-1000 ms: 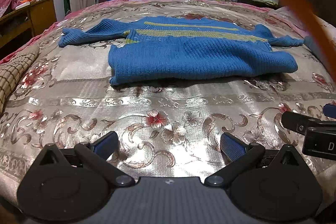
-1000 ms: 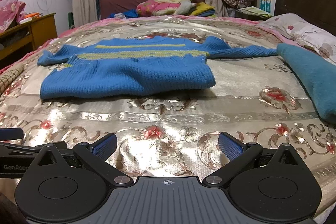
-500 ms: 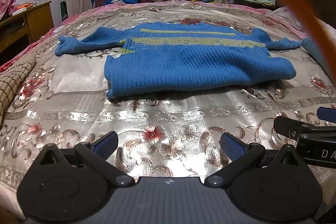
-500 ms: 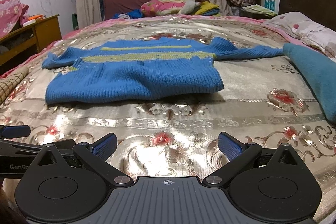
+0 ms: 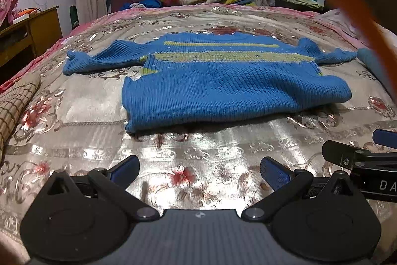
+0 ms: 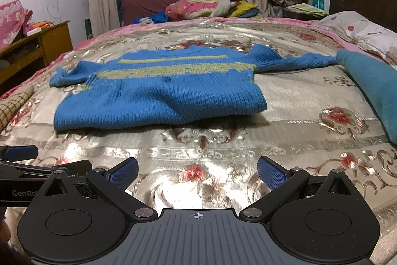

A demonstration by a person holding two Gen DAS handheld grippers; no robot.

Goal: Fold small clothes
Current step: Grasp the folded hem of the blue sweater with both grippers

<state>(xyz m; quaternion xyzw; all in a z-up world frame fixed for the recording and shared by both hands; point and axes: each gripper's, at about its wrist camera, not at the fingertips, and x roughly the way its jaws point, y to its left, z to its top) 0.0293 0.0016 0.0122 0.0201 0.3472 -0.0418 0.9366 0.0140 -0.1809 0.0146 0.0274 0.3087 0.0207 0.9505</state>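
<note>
Blue ribbed knit sweater (image 5: 230,88) with yellow-green chest bands, one item, lay flat on the floral satin bedspread (image 5: 198,155) ahead of both your tools, hem toward you and neck toward the window. Both sleeves were spread outward: one reached toward the wooden side cabinet (image 6: 44,41), the other toward a teal garment (image 6: 372,88) near the pillow (image 6: 364,29). Your left gripper (image 5: 199,169) hovered low over the spread, short of the hem, jaws wide apart and holding nothing. Your right gripper (image 6: 197,169) was likewise spread wide and empty, level with its partner and just beside it. Neither tool touched the sweater. Progress, judged from how it lay: the bottom edge looked doubled and thick, possibly one fold already in, though you could not confirm that from these angles. Remaining, by that judgement: sleeves to bring in across the body, then the body to fold down to a compact bundle.
</note>
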